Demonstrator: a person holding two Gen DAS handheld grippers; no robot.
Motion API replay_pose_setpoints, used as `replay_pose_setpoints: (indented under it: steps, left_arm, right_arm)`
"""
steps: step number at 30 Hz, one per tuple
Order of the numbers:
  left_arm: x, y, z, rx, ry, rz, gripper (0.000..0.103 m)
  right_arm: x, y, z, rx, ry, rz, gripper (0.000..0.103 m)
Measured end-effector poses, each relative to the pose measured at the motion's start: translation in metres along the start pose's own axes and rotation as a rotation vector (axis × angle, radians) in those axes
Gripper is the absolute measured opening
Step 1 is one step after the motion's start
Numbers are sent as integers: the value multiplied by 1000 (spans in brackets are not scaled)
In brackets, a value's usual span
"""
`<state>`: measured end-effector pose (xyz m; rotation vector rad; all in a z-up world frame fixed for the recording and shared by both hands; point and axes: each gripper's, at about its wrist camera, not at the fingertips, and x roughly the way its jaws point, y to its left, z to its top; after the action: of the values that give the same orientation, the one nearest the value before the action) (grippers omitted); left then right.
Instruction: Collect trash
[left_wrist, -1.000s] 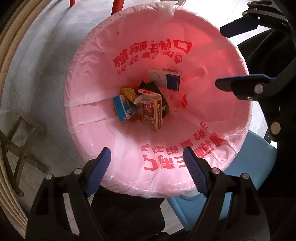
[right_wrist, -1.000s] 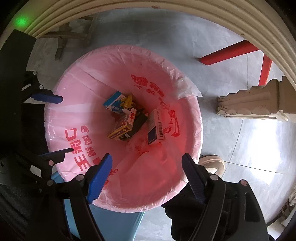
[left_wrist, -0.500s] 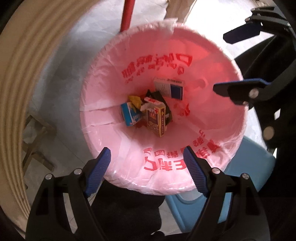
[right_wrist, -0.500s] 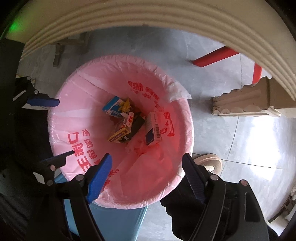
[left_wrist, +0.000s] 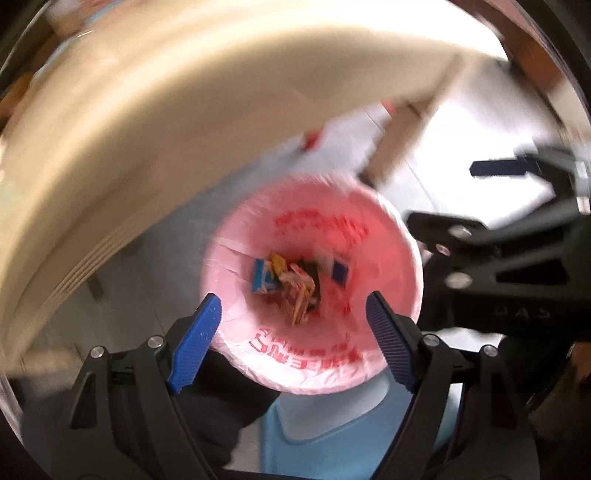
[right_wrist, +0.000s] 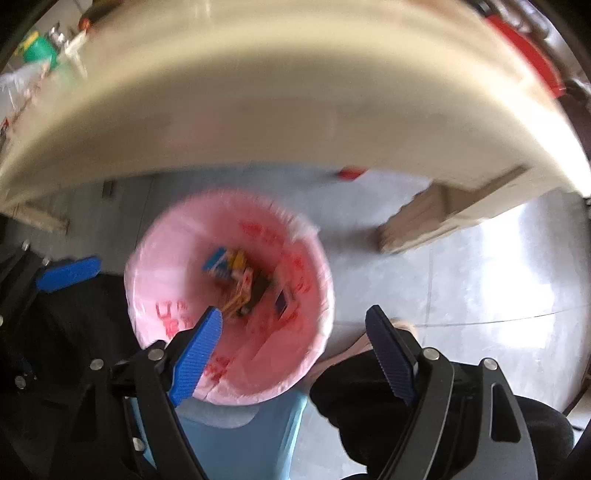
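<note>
With the trash (left_wrist: 291, 284) lying at the bottom of the pink-lined bin (right_wrist: 155, 280) below me, and my left gripper (left_wrist: 291, 339) spread and empty, my right gripper (right_wrist: 291, 350) opening on nothing, I'd clear the table edge (right_wrist: 295, 110) before reaching for more.

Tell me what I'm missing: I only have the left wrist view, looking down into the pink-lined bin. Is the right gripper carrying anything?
Observer: No. In its own view the right gripper has its jaws opening with nothing between them; the pink-lined bin lies below.
Operator: Anything on the floor near the bin?
Observer: What looks like a light shoe lies close to the bin, partly hidden behind one gripper finger.
Operator: And on the table?
Observer: A green object sits at the far left of the cream table, too blurred to identify.
</note>
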<state>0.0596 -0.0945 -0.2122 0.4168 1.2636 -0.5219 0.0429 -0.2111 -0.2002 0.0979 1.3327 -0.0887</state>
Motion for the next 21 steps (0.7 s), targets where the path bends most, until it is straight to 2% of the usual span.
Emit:
replay_pose_setpoints:
  steps: [3, 7, 9, 10, 11, 13, 15, 19, 21]
  left_arm:
    - [-26, 12, 3, -125, -68, 25, 80]
    - [-58, 16, 2, -205, -154, 102, 81]
    - [-74, 19, 1, -239, -196, 118, 81]
    - [-82, 19, 2, -264, -214, 127, 81]
    - [-89, 21, 2, -286, -231, 130, 81]
    - [-104, 24, 2, -335, -270, 156, 81]
    - [-121, 28, 3, -377, -302, 193, 86]
    - [-153, 31, -1, -432, -378, 216, 87]
    - [-168, 28, -2, -440, -415, 240, 87]
  right_arm:
    - [-24, -3, 2, 17, -65, -8, 78]
    - [-61, -8, 4, 44, -165, -2, 79]
    - [-84, -13, 5, 53, -236, -49, 79]
    - [-99, -15, 6, 51, -281, -78, 82]
    - [-108, -15, 6, 47, -302, -89, 91]
    - [-128, -15, 3, 46, -359, -108, 91]
    - [-146, -13, -1, 46, -398, -97, 91]
    - [-171, -12, -9, 61, -452, -84, 91]
    - [-182, -10, -13, 63, -482, -87, 96]
